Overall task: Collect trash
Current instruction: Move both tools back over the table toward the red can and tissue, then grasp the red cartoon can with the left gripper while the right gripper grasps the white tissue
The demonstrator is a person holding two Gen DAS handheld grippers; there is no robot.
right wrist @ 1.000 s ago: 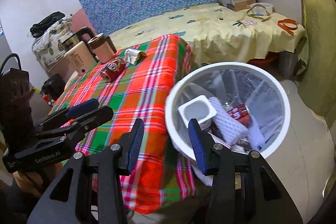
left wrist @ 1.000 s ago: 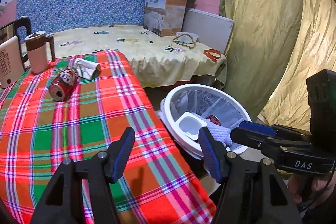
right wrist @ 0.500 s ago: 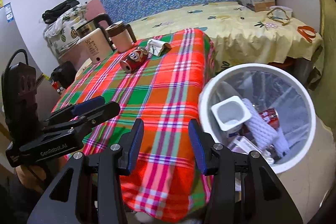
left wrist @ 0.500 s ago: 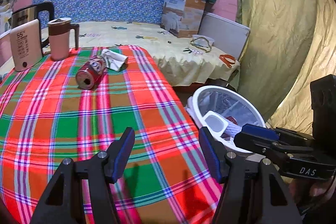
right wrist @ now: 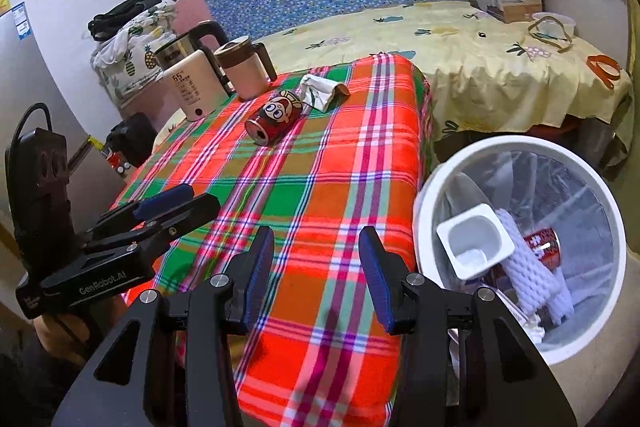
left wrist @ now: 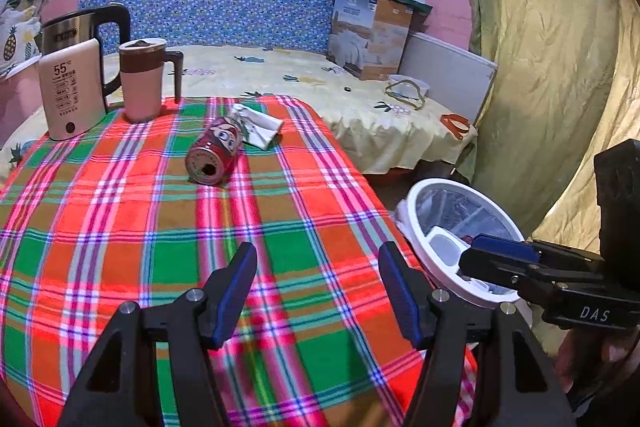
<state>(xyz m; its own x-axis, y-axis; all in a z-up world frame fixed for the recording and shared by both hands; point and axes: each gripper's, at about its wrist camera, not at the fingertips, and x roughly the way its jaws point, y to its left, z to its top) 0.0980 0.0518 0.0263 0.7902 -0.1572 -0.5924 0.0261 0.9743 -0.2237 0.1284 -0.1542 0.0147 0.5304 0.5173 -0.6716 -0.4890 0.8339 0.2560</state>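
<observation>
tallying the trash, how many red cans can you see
2: one red can lies on the plaid tablecloth beside crumpled paper; another can sits in the white bin. More may be buried there.

Our left tongs (left wrist: 318, 287) and right tongs (right wrist: 316, 273) share one build: matte black angular arms, blue ribbed pads (left wrist: 236, 293) inside each finger, and silver screw heads at the pivots. White lettering reads "DAS" on the right body, "GenRobot.AI" on the left, where a black cable (right wrist: 26, 117) loops out.
</observation>
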